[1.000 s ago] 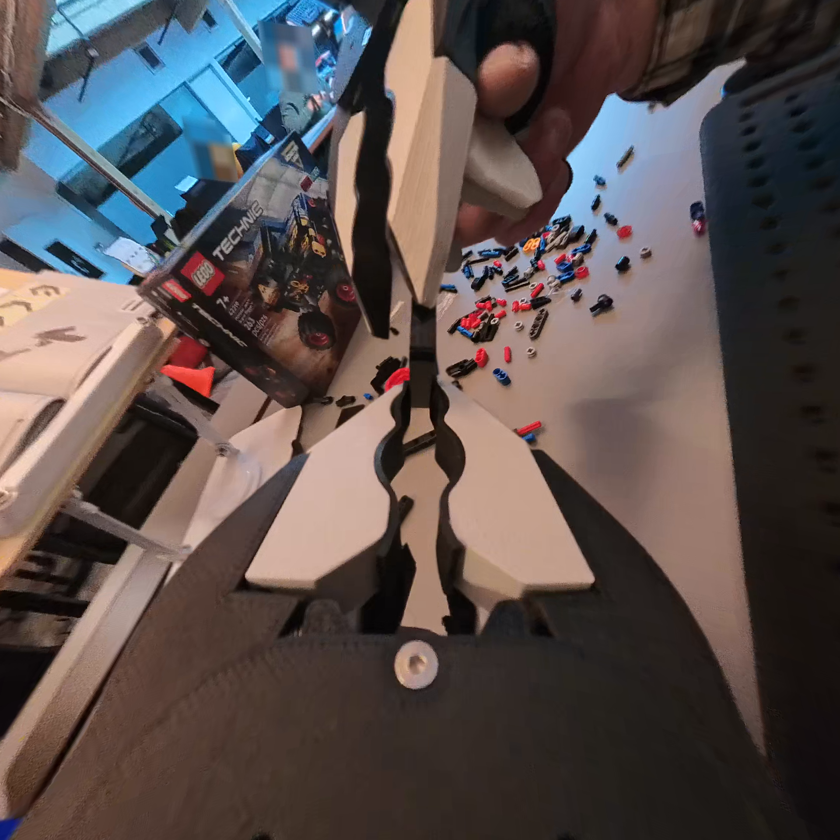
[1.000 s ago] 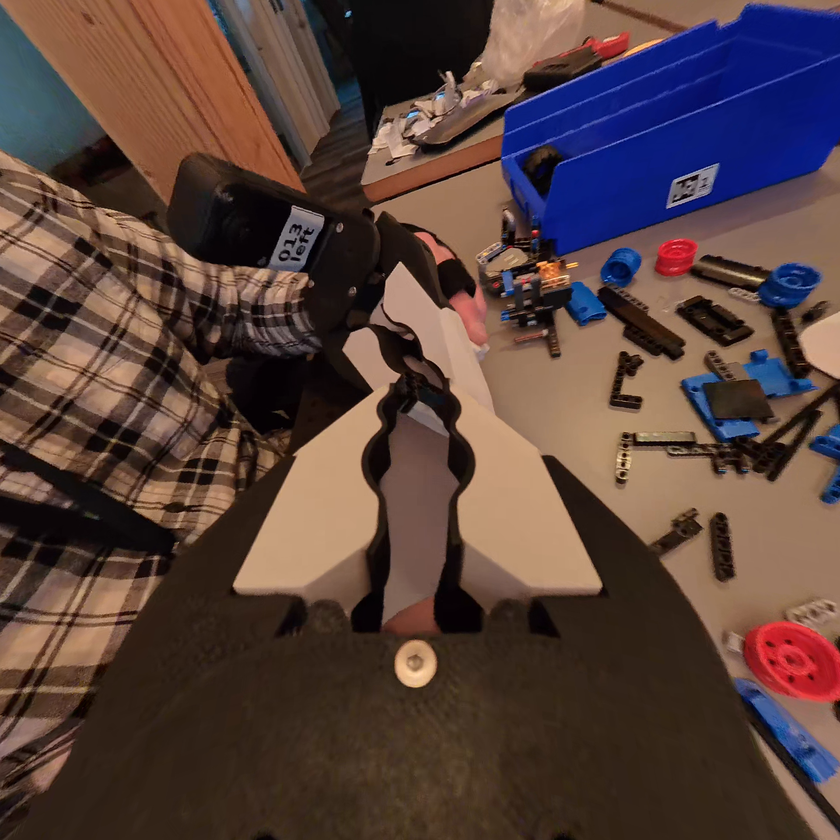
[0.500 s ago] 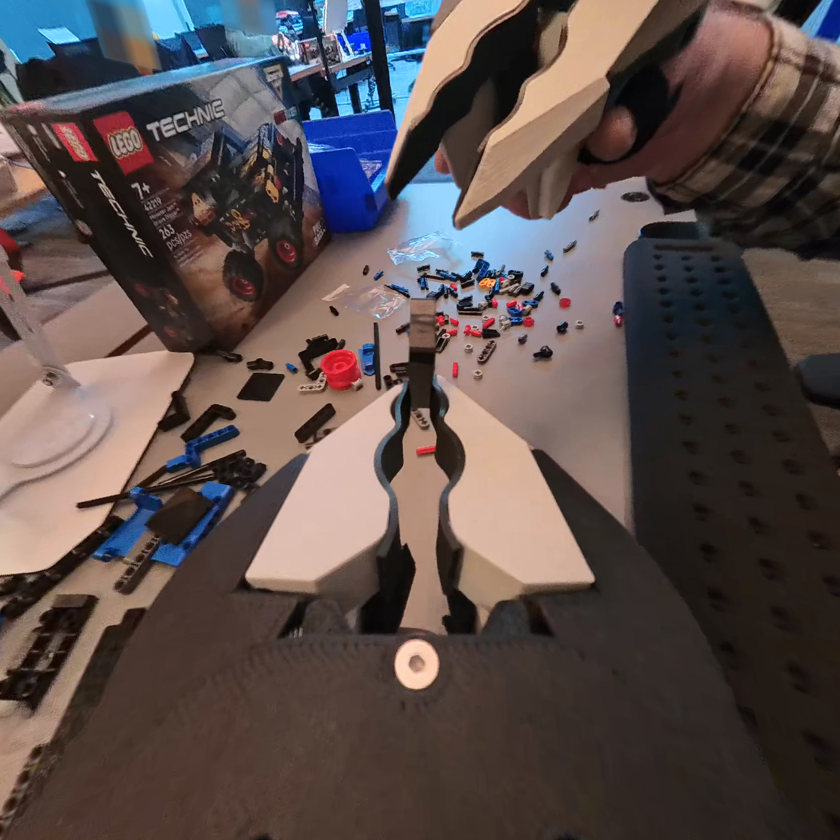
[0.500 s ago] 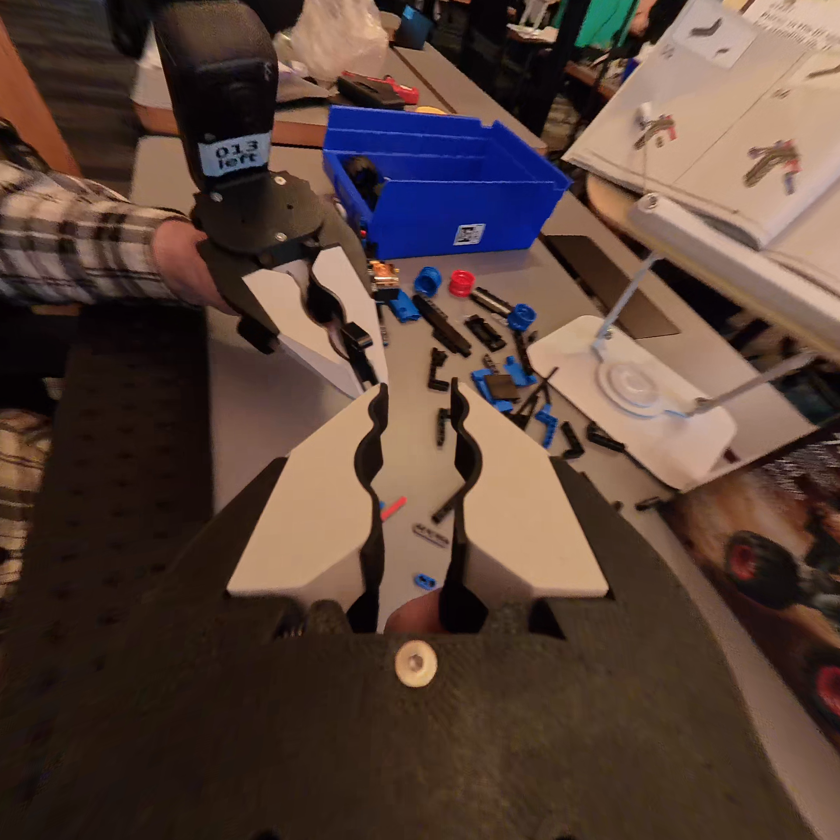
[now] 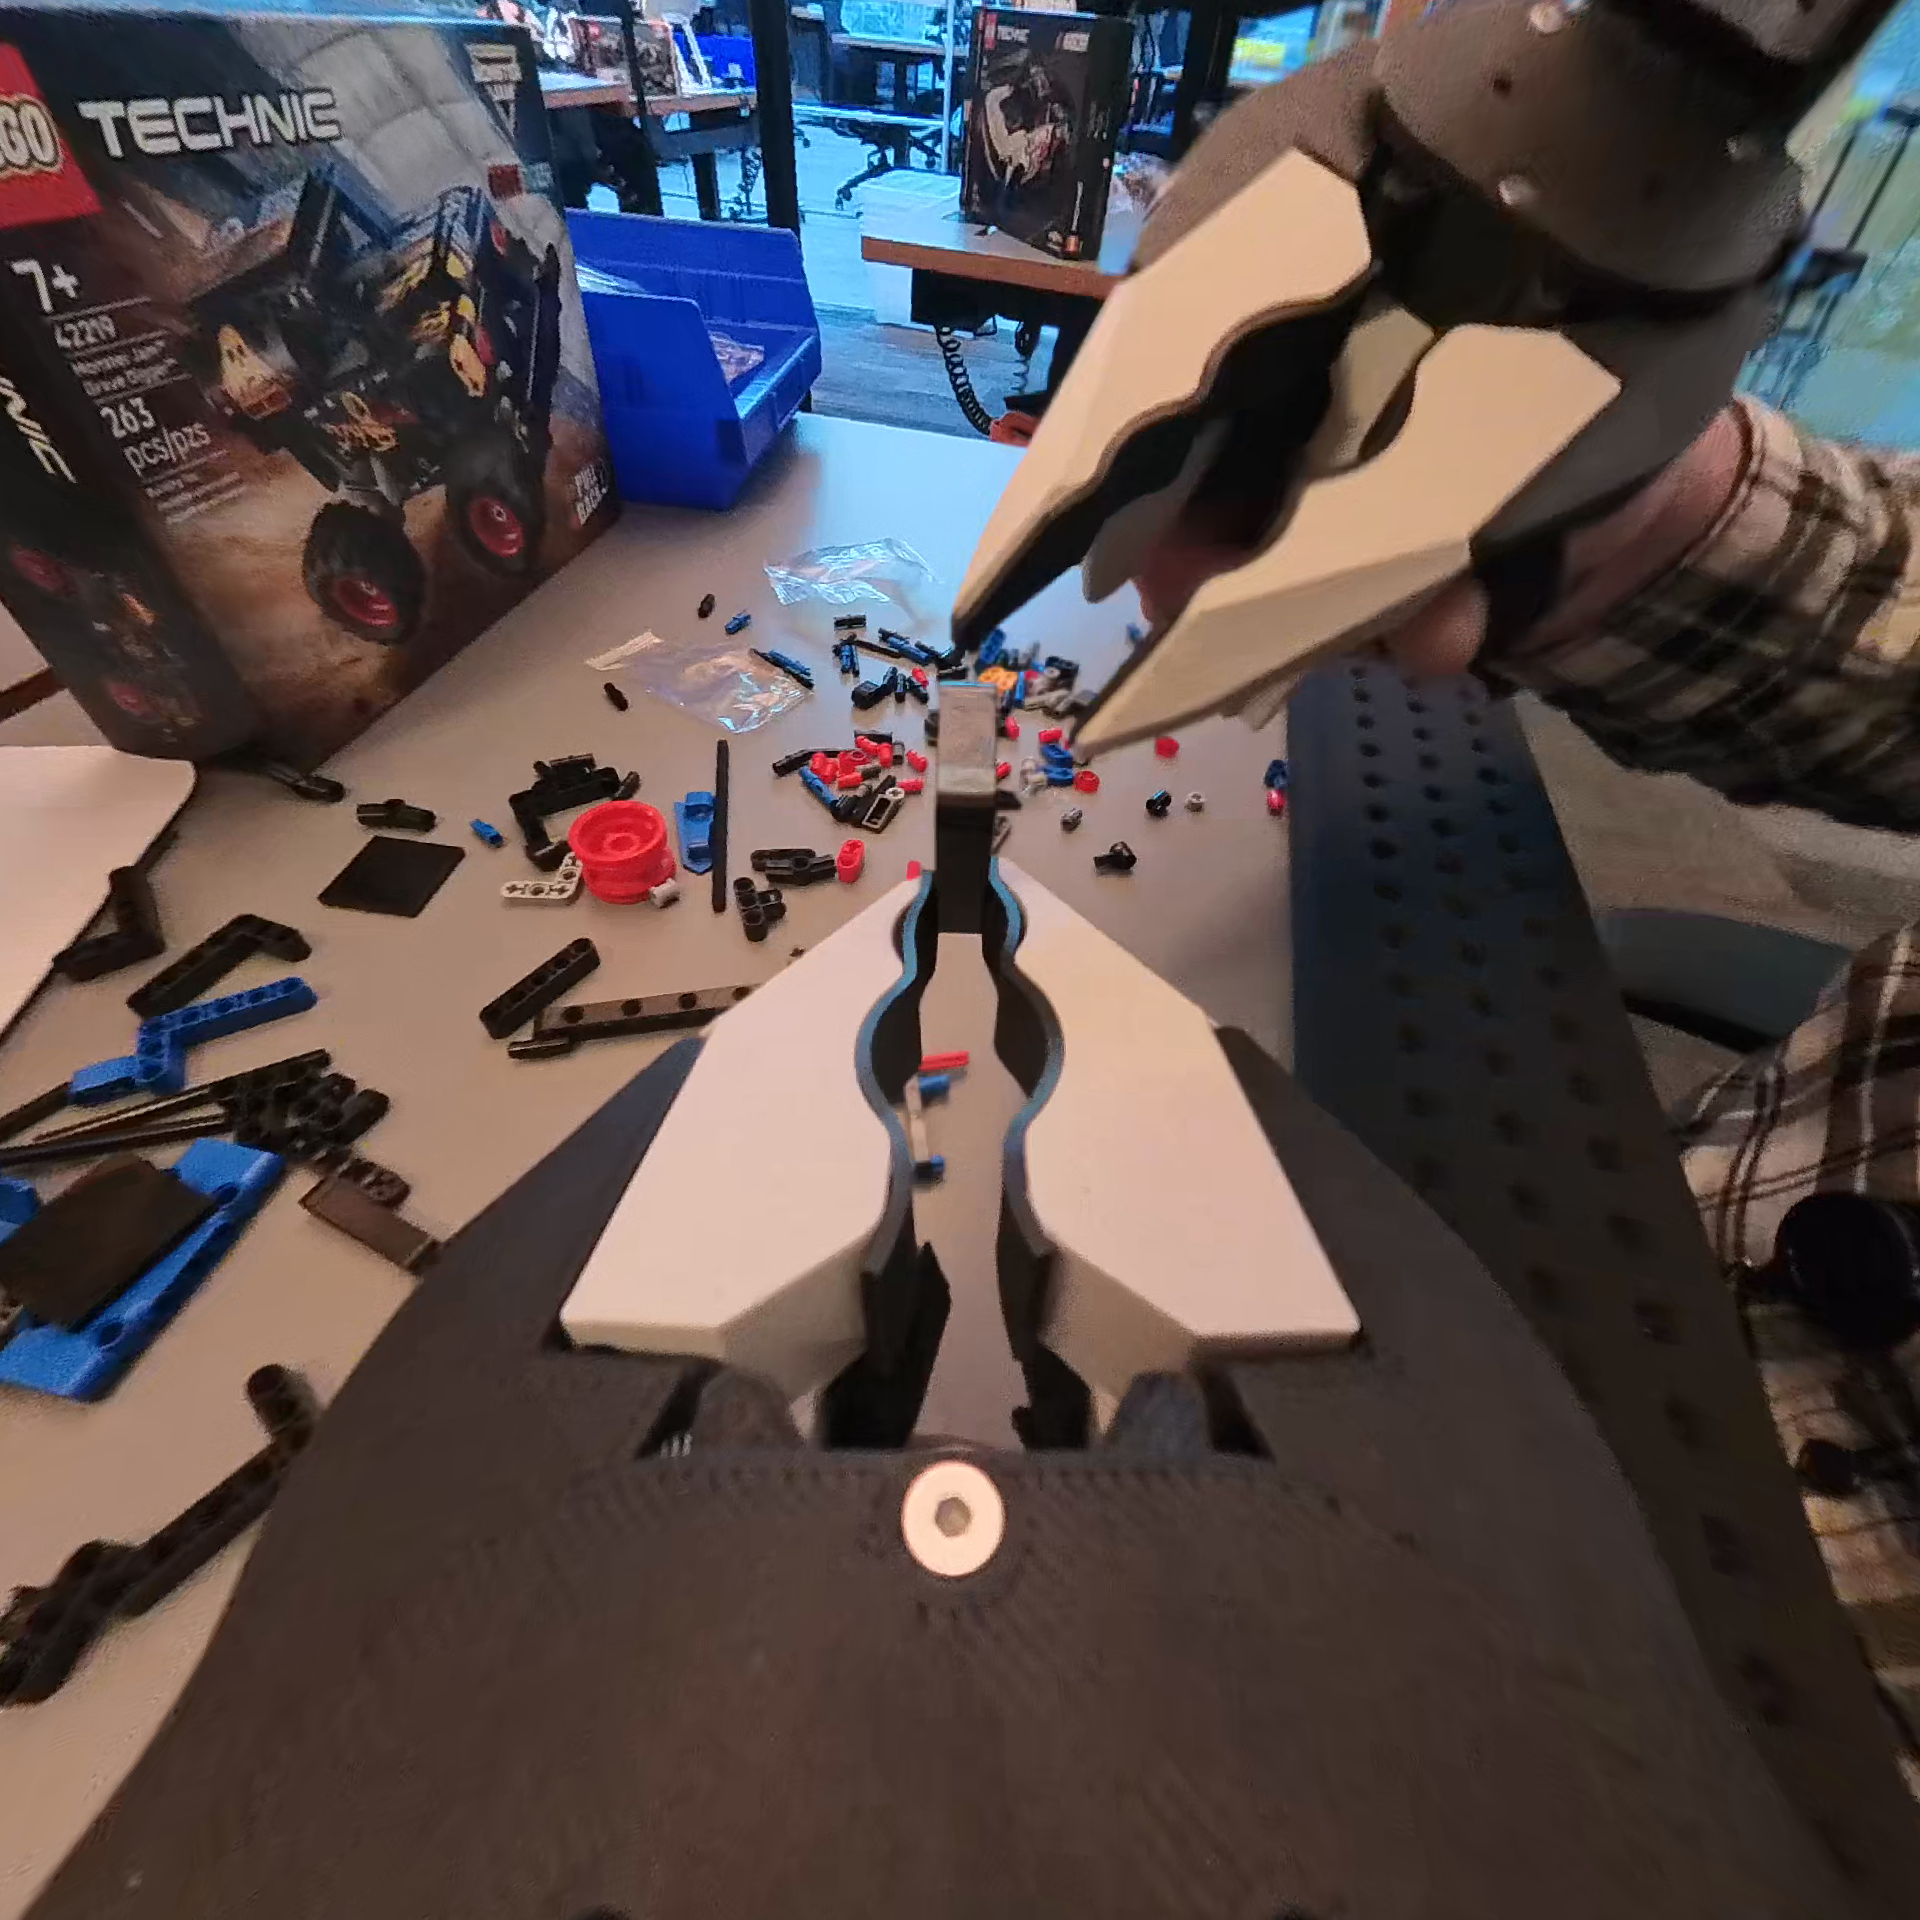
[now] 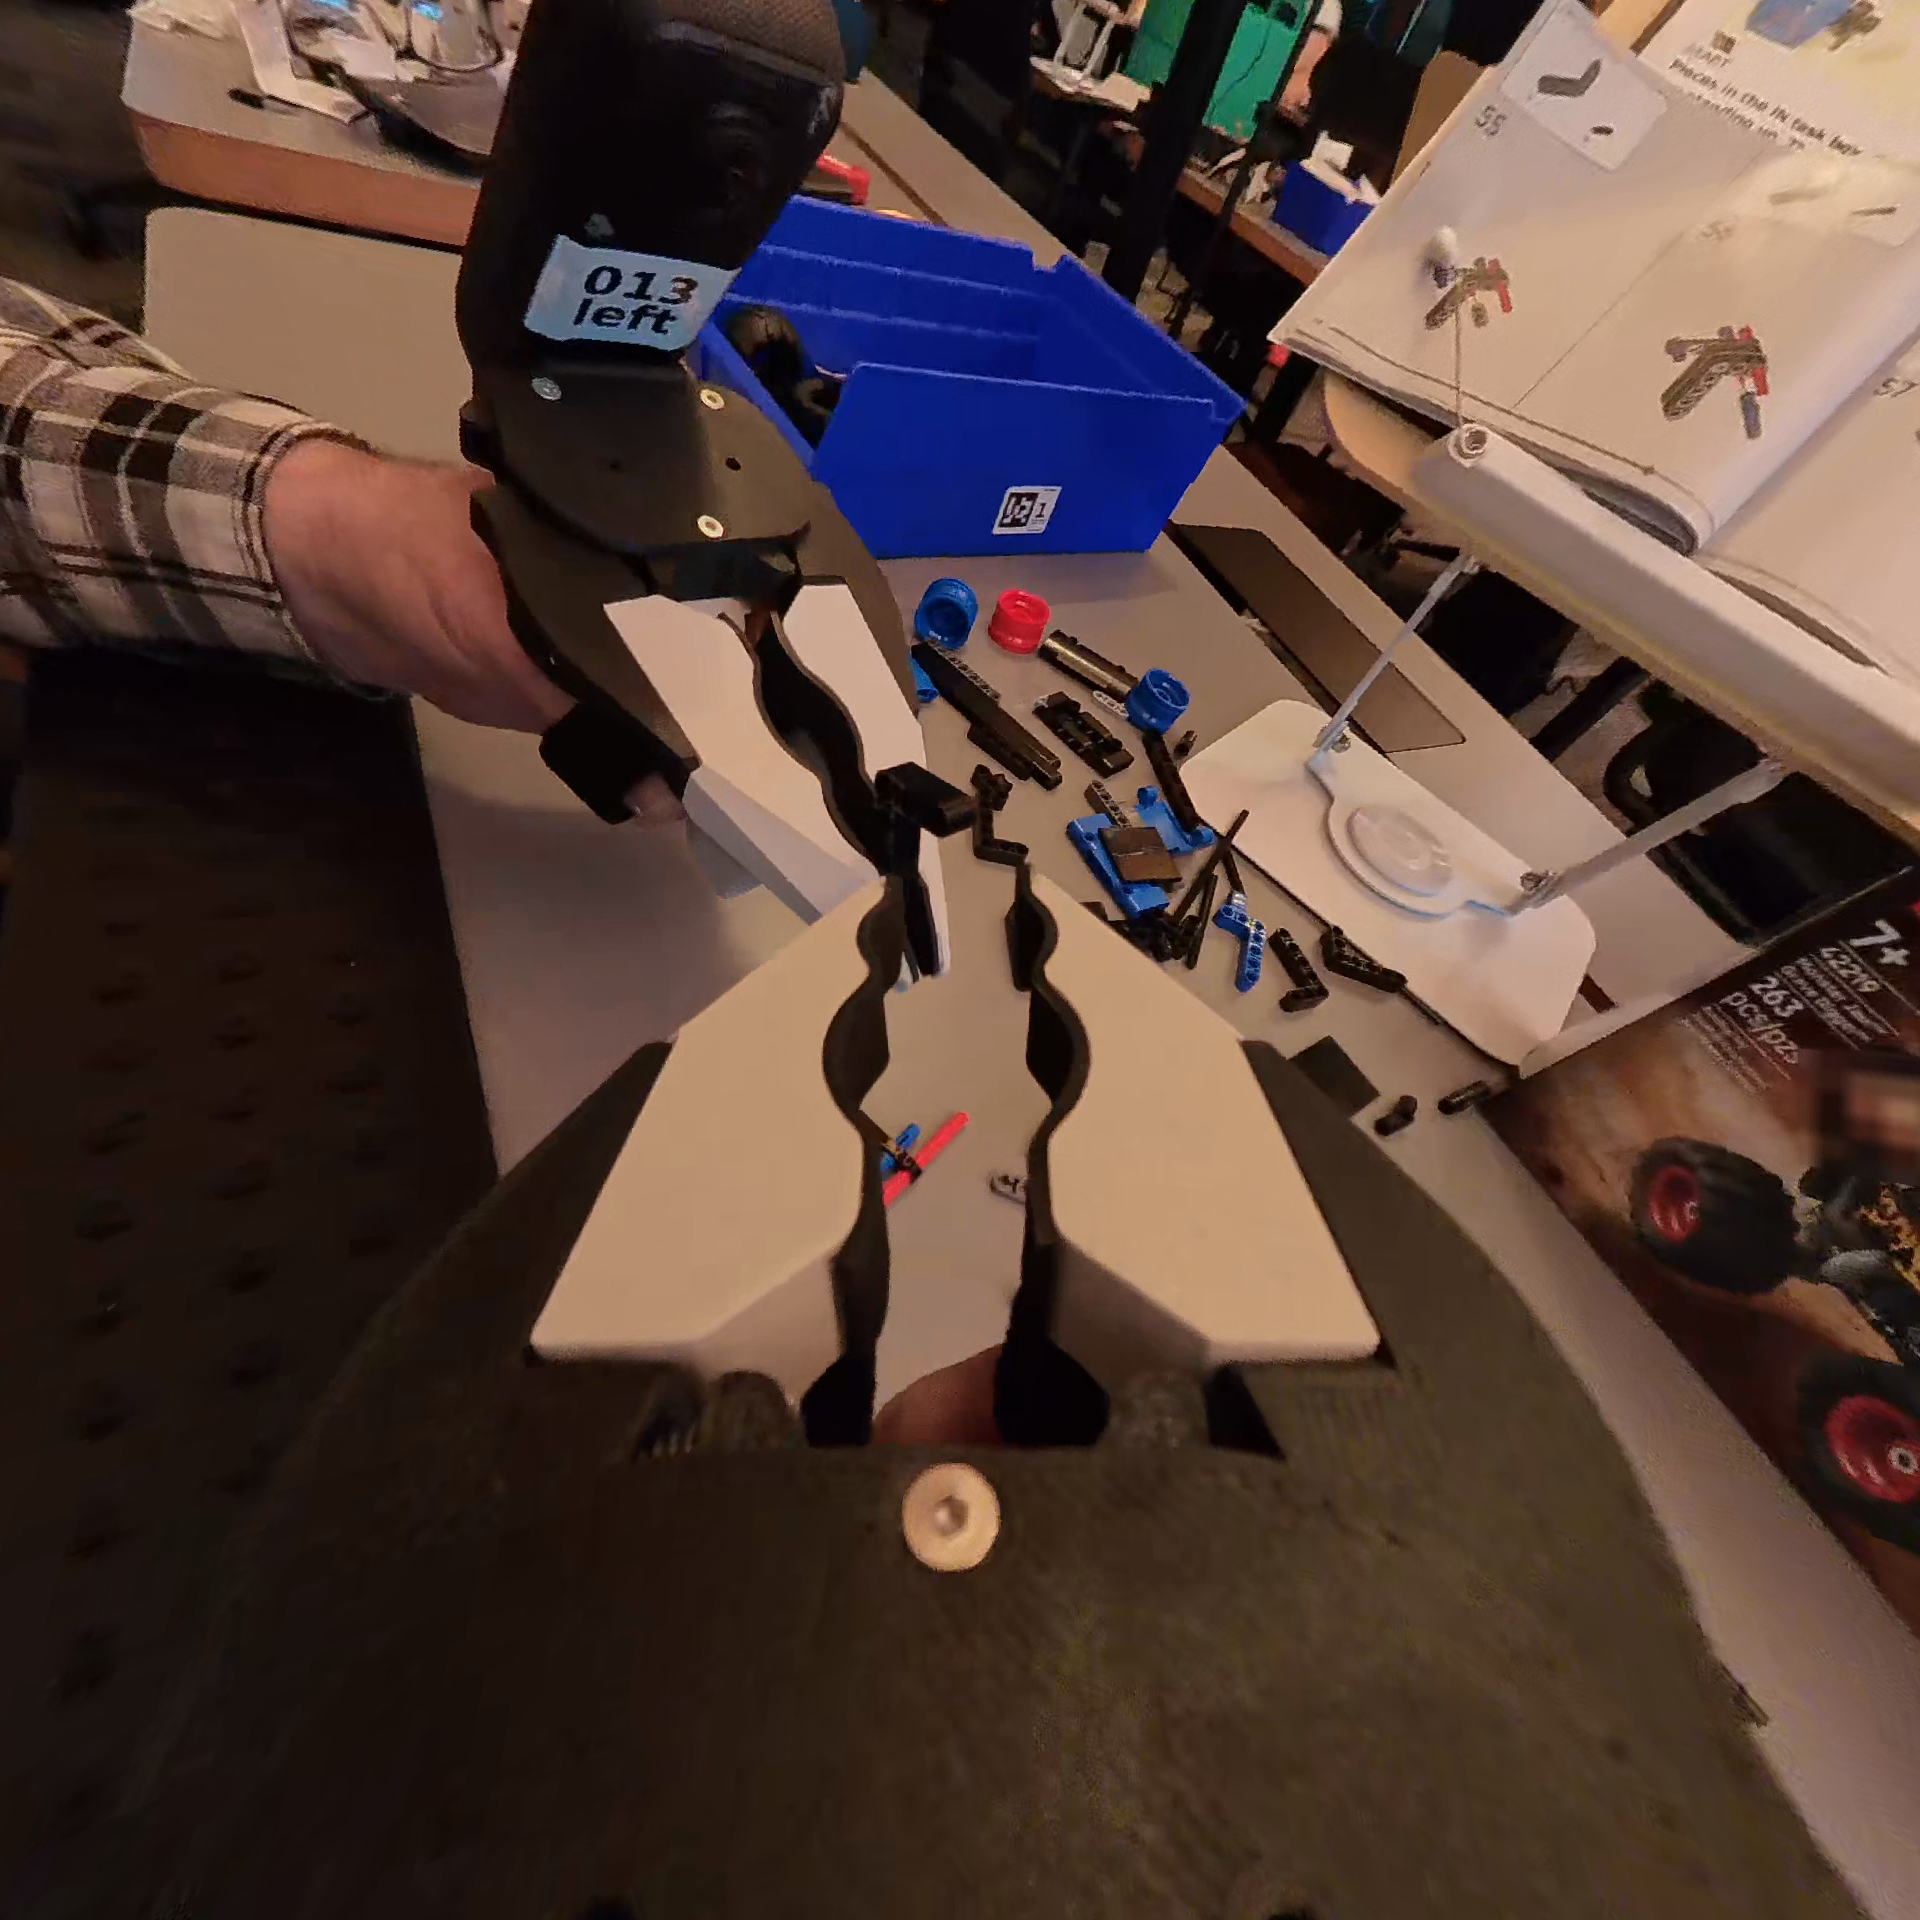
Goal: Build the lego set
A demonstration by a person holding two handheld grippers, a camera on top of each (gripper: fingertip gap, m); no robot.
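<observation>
Left wrist view: my left gripper (image 5: pixel 961 894) clamps a black piece (image 5: pixel 966 805); my right gripper (image 5: pixel 1023 691), at 1 o'clock, hangs empty, fingers apart.

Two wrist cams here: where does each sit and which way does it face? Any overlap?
Left wrist view: on the left gripper, facing across the grey table toward the set box; its fingers pinch a black piece; the right gripper and a plaid sleeve show.
Right wrist view: on the right gripper, open, facing the blue bin and manual stand; the left gripper and hand show.
Shared: both grippers, black piece, box, bin, loose parts.
</observation>
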